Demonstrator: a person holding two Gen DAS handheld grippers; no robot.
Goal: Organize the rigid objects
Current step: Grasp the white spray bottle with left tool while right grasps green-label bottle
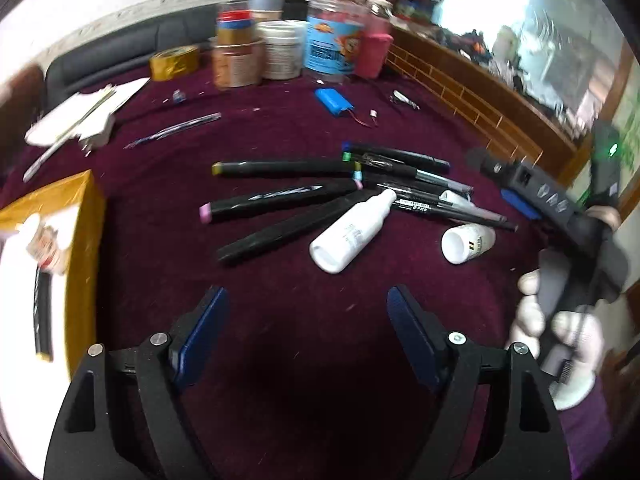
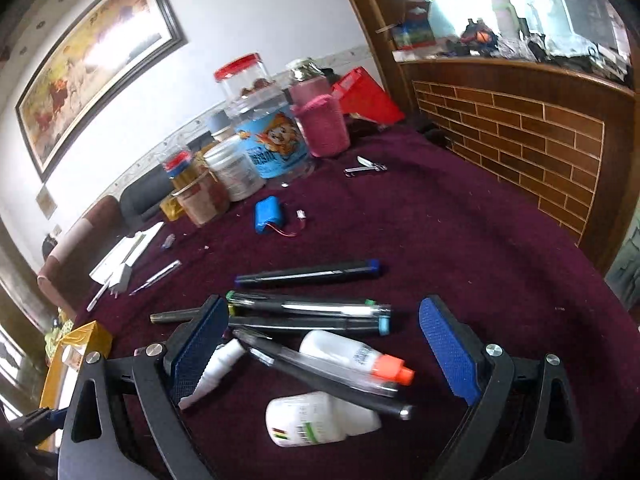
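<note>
Pile of markers and pens [image 1: 320, 184] lies mid tabletop [image 1: 280, 312] on dark purple cloth, mixed with a white spray bottle [image 1: 352, 228] lying on its side at the near right edge of the pile and a small white pill bottle [image 1: 466, 244] just right of it, also tipped over. In the right wrist view an orange-capped white bottle [image 2: 356, 358] lies among the pens [image 2: 308, 312], touching them. Left tongs [image 1: 306, 334] released, jaws wide apart, nothing between them, hanging above bare cloth near the pile. Right tongs [image 2: 320, 354] also released, jaws spread on either side of the bottles and pens without pressing on any. A gloved hand [image 1: 556, 328] holds the right tool at the right of the left wrist view. Yellow box [image 1: 80, 248] at near left, items inside blurred. Blue battery pack [image 1: 334, 98] with wire farther back, well apart from the pile. Jars and tubs [image 1: 296, 48] cluster at the far edge; white papers [image 1: 80, 116] far left.
</note>
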